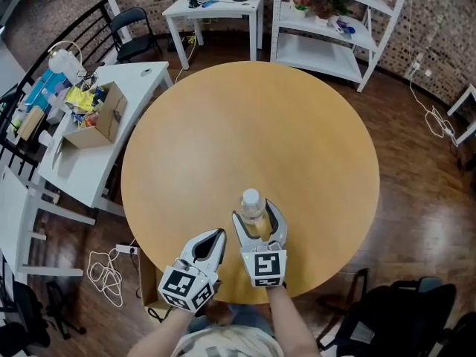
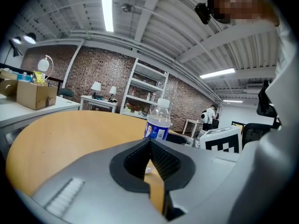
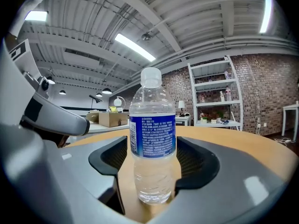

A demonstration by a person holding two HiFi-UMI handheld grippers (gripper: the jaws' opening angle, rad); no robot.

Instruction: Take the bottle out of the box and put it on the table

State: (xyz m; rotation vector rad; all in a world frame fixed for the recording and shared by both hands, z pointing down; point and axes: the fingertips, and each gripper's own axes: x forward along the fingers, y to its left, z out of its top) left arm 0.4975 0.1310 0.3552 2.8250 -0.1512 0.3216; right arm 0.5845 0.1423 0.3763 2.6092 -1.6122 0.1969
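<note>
the left gripper (image 1: 216, 236) is held at the near edge of the round table (image 1: 312, 125), and its own view shows its jaws closed together on nothing. just to its right the bottle (image 1: 252, 199) stands upright on the table. the right gripper (image 1: 258, 215) is closed on its label, a contact seen only in the right gripper view.

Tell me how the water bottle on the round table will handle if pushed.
The bottle is tall, narrow and upright on the table, so a high push would likely tip it. It looks full, so probably heavy. Its thin clear plastic may dent under the right gripper.
</note>
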